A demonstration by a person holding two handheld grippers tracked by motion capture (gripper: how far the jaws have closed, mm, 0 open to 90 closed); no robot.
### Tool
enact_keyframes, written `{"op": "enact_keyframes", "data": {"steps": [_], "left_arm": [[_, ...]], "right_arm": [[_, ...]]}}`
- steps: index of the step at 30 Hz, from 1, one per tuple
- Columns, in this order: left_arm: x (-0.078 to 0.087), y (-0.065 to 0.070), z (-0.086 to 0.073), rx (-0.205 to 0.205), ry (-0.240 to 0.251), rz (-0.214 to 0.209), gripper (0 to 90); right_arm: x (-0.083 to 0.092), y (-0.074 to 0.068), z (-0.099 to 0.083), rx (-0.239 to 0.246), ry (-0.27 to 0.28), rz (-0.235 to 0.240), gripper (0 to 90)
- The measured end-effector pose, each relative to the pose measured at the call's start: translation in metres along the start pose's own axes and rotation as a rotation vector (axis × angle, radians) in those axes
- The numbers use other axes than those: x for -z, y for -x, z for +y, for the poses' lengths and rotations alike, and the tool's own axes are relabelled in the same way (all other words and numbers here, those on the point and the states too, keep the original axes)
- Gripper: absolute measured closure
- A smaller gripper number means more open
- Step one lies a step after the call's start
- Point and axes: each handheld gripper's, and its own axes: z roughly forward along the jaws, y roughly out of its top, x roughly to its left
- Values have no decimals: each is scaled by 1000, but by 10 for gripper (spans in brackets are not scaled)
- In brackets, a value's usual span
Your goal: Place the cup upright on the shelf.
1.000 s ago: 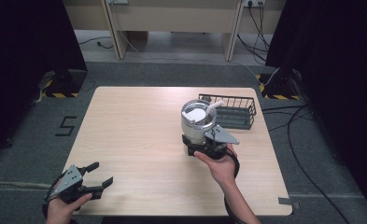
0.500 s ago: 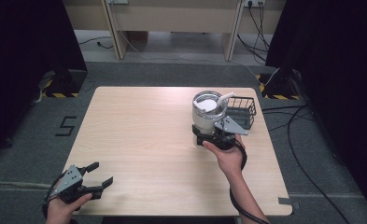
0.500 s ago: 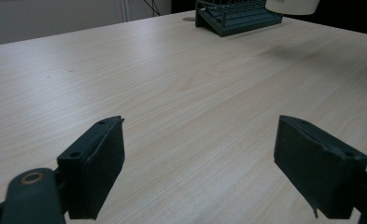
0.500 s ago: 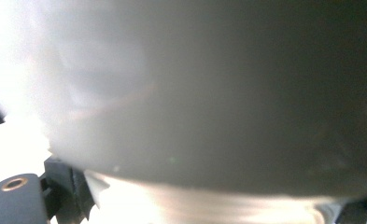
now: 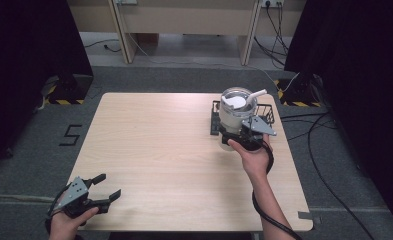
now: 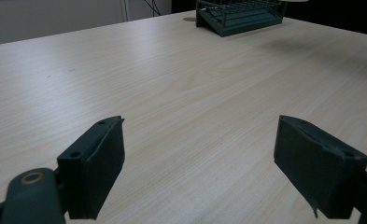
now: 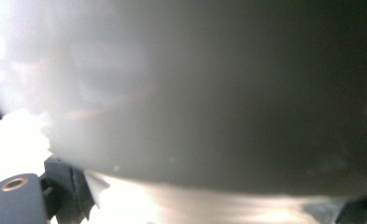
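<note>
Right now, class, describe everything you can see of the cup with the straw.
The cup is a pale, translucent tumbler, plastic by its look, with a clear lid and a white straw slanting out to the right. It stands upright, lifted over the dark wire basket near the table's far right side. The right gripper clamps its lower part; close up it looks blurred grey.

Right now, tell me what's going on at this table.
A person works at a wooden table with a claw in each hand. The right claw grips a white tumbler with a straw, holding it just in front of the dark wire basket at the table's far right side. Whether the tumbler is lifted or touching the table can't be told. The left claw rests at the near left corner, jaws open and holding nothing.
</note>
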Motion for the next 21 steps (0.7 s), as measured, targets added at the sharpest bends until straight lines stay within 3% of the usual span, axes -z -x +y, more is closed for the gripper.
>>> {"op": "enact_keyframes", "data": {"steps": [21], "left_arm": [[0, 0, 0, 3, -2, 0, 159]], "right_arm": [[-5, 32, 16, -11, 13, -98, 116]]}}
